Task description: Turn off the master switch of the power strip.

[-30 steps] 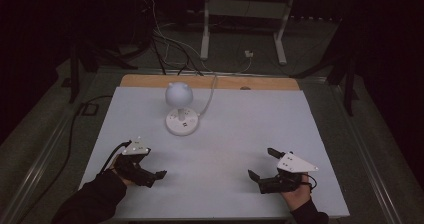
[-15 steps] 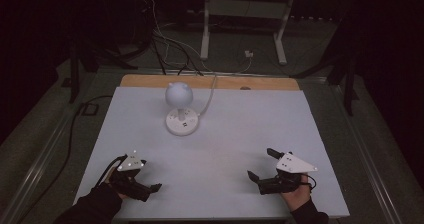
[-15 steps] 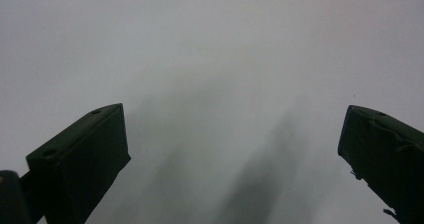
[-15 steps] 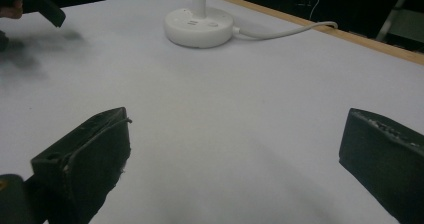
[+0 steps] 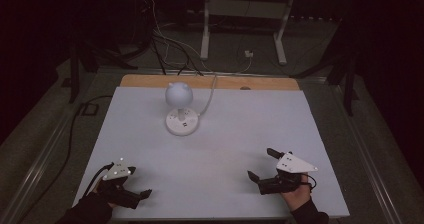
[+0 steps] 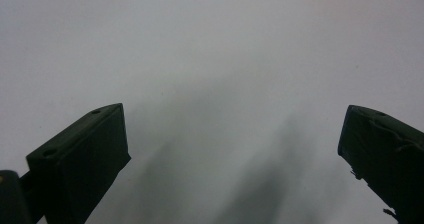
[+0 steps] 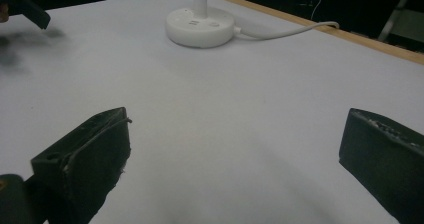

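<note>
Between the jaws of the left gripper (image 6: 232, 149) it's just bare white tabletop (image 6: 210, 44), both black jaws spread wide with nothing in them and their soft shadows smeared on the surface underneath. Same deal on the right gripper (image 7: 235, 154): jaws wide apart, nothing pinched, pointing across the table toward the little white desk lamp (image 7: 200, 26), whose round base and thin stem sit well ahead of it. From the high view, the left gripper (image 5: 131, 196) is down at the near left corner of the white table (image 5: 225, 134), tipped low over the surface, with a dark sleeve coming in from the bottom edge behind it. The right gripper (image 5: 262, 164) sits near the front right, held by a hand (image 5: 295, 194) with the grey three-cornered plate facing up, jaws aimed left and a bit away from the person. The lamp (image 5: 181, 109) stands toward the far middle of the table, well apart from both grippers, round head upright over its base, and its white cord (image 5: 210, 91) runs off the back over the wooden edge (image 5: 270, 82).
</note>
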Motion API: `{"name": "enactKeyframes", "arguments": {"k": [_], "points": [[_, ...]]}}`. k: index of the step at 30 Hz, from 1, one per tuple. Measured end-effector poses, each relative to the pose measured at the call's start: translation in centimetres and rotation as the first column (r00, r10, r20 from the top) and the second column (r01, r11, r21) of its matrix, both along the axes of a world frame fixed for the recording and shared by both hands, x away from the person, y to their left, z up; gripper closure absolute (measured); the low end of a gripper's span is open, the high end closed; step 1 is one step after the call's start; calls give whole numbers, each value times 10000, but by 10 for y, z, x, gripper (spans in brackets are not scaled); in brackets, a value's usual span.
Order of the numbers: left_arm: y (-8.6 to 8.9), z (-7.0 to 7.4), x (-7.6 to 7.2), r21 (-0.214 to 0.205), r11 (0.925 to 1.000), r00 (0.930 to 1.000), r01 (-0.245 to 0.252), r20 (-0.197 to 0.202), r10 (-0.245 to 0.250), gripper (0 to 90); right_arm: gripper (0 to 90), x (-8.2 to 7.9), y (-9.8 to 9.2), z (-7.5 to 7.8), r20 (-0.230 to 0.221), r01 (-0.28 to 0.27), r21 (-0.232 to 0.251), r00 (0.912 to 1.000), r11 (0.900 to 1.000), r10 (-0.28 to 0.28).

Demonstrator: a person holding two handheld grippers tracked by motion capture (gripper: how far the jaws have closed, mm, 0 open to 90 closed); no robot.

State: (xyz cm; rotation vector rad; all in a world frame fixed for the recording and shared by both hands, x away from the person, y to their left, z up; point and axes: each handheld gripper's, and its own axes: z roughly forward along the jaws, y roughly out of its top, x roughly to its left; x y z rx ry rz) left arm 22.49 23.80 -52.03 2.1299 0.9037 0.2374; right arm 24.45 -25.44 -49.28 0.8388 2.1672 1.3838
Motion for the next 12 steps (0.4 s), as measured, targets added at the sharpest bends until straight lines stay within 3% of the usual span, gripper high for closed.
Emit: {"name": "enactKeyframes", "arguments": {"k": [3,12], "points": [[-1,-2,3,-132,9999,9999,-73,131,75,4,0,1,1,0,-45,-38,-9,10000,10000,38],[-8,-3,4,80,9998,9988,182,447,-186,4,0,1,1,-1,-68,-87,-15,9999,10000,87]]}}
